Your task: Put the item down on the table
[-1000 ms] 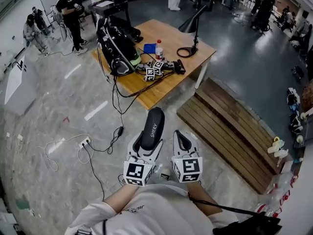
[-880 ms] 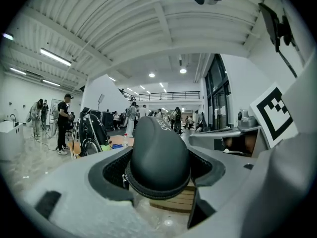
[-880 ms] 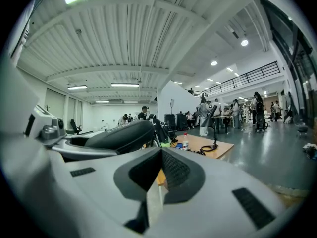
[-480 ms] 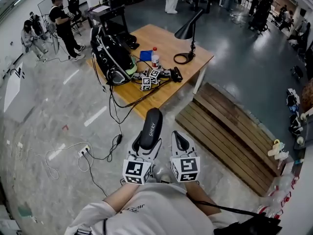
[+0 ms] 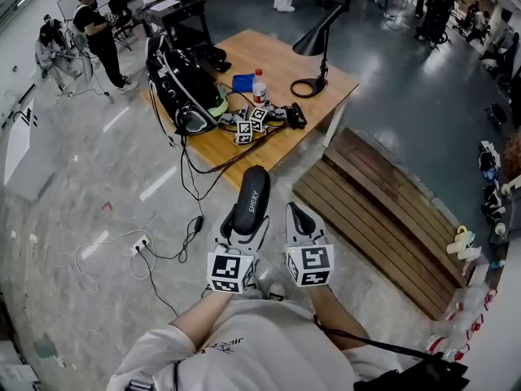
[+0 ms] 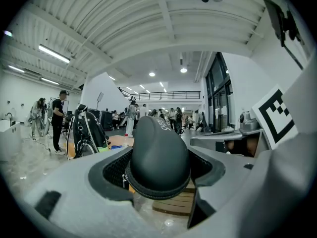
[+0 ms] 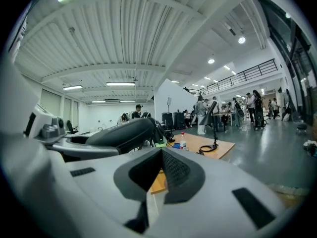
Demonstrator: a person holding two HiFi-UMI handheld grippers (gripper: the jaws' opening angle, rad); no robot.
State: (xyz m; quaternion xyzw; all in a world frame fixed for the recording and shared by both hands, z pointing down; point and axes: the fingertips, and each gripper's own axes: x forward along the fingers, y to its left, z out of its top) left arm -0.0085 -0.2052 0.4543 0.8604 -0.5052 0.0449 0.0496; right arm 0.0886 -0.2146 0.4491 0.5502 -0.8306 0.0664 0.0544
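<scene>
My left gripper (image 5: 241, 230) is shut on a long black zipped case (image 5: 251, 200) that sticks forward out of its jaws; in the left gripper view the black case (image 6: 159, 153) fills the middle between the grey jaws. Beside it my right gripper (image 5: 299, 221) is shut with nothing in it, its jaws meeting in the right gripper view (image 7: 159, 178). Both hang over the floor, short of the wooden table (image 5: 272, 65), which stands ahead.
On the table lie a black golf bag (image 5: 184, 85), a bottle (image 5: 260, 86), a blue cloth (image 5: 242, 81), a black desk lamp (image 5: 315, 49), marker cubes (image 5: 249, 124) and cables. A wooden pallet (image 5: 387, 222) lies right. Cables and a power strip (image 5: 142, 240) cross the floor. People stand at the back left.
Both grippers with the case have drifted slightly forward toward the table as the view shifts; the hold on the case has not changed.
</scene>
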